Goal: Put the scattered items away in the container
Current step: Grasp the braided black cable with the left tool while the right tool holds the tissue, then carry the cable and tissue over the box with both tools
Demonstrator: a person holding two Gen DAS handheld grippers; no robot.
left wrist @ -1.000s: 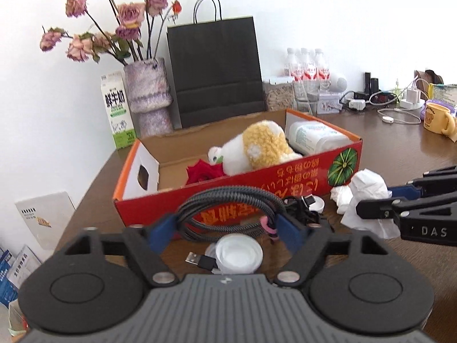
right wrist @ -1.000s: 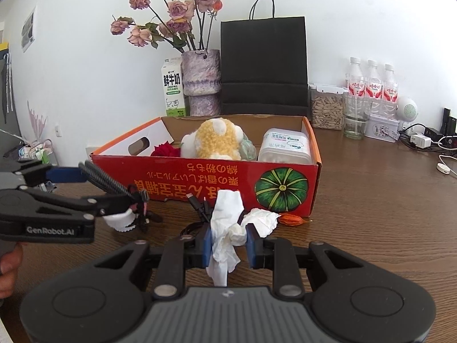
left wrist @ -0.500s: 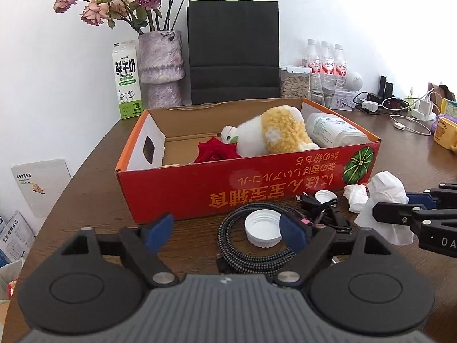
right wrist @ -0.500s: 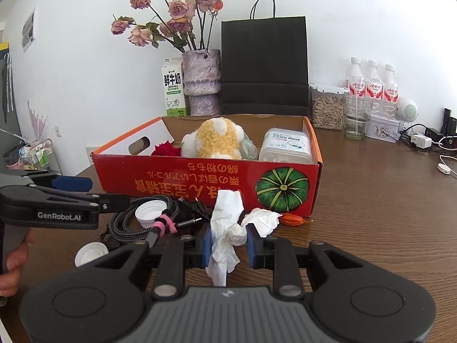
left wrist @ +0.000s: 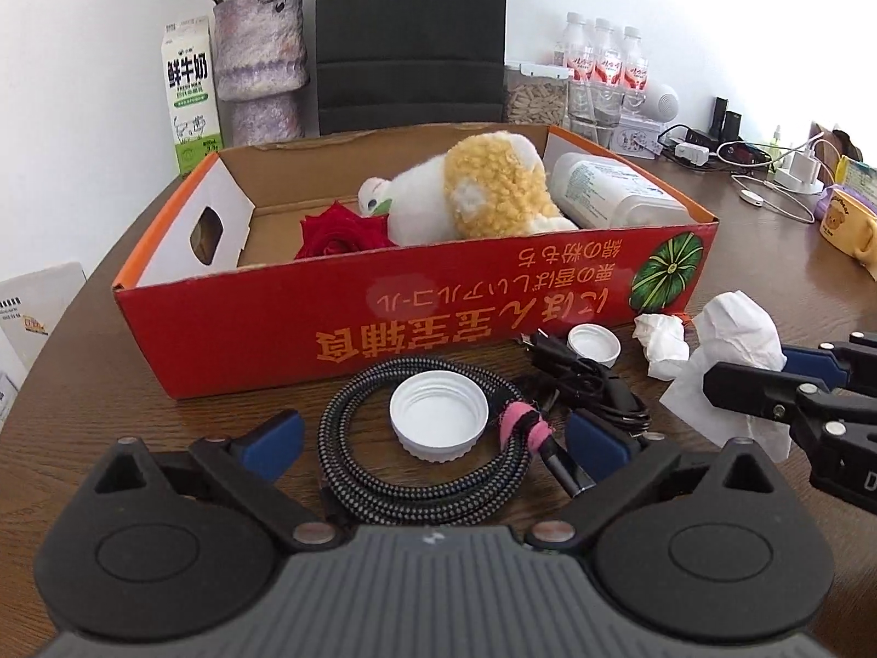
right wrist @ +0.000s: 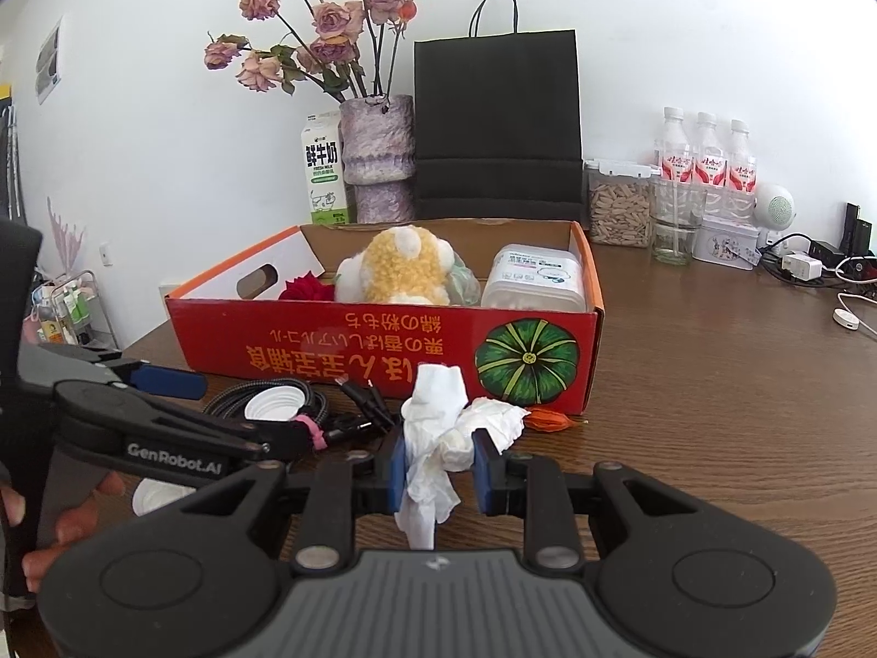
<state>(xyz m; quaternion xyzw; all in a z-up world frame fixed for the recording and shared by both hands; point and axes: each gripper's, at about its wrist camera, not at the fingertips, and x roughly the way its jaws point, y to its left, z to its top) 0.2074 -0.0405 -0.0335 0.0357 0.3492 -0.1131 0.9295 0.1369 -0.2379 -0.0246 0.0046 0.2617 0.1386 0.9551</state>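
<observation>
The red cardboard box (left wrist: 416, 318) holds a yellow and white plush toy (left wrist: 482, 192), a red rose (left wrist: 340, 233) and a white tub (left wrist: 608, 192). In front of it a braided cable coil (left wrist: 416, 488) lies on the table around a white cap (left wrist: 438, 419). My left gripper (left wrist: 433, 436) straddles the coil, its jaws opening, with the blue pads (left wrist: 271, 436) clear of the cable. A thin black cable (left wrist: 586, 378), a small cap (left wrist: 593, 342) and a crumpled tissue (left wrist: 660, 342) lie to the right. My right gripper (right wrist: 441, 466) is shut on a white tissue (right wrist: 436, 438).
A vase of dried roses (right wrist: 378, 159), a milk carton (right wrist: 323, 175) and a black paper bag (right wrist: 496, 120) stand behind the box. Bottles (right wrist: 704, 153), a seed jar (right wrist: 619, 211) and chargers (right wrist: 803, 266) crowd the back right. An orange scrap (right wrist: 553, 419) lies by the box corner. A hand (right wrist: 71, 526) grips the left tool.
The braided cable, held up in the left gripper a second ago, now lies on the table, and the left jaws have spread wide and dropped lower. The right gripper has kept still with its tissue.
</observation>
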